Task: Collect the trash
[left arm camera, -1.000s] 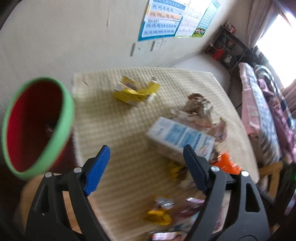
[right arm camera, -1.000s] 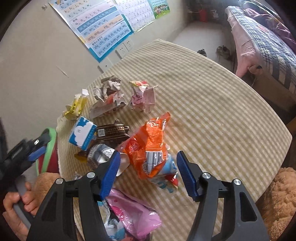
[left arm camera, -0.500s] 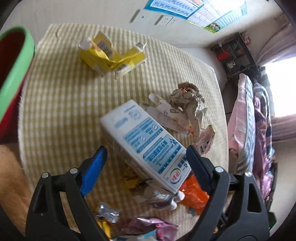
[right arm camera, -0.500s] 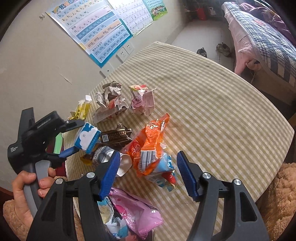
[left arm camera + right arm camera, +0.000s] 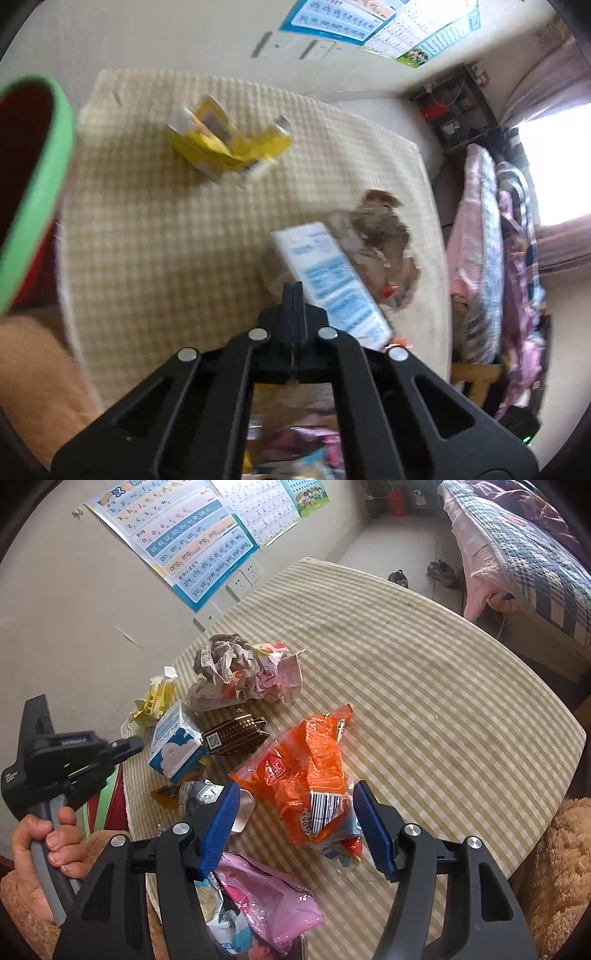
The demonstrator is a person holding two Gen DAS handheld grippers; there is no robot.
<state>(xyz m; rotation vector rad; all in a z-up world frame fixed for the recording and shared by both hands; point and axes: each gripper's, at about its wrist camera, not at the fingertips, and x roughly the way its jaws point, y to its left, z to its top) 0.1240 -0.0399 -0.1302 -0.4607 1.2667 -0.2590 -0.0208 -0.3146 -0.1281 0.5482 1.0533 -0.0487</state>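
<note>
Left wrist view is showing the left gripper [image 5: 293,295] fully closed w/ nothing between the jaws, blue-white carton [image 5: 328,284] lying just right of the tips on the checked table [image 5: 147,229]. Right gripper [image 5: 293,808] is hanging partly open, gripping nothing, over the orange wrapper [image 5: 306,771]. Left view is motion-blurred; bin [image 5: 33,177] is getting cut off at the edge.

Left hand-held gripper closed, right one parted.
Left hand-held gripper [image 5: 293,291] has its jaws pressed together, nothing between; a hand [image 5: 40,853] grips its handle. Right hand-held gripper [image 5: 295,827] stands apart, angled down.
</note>
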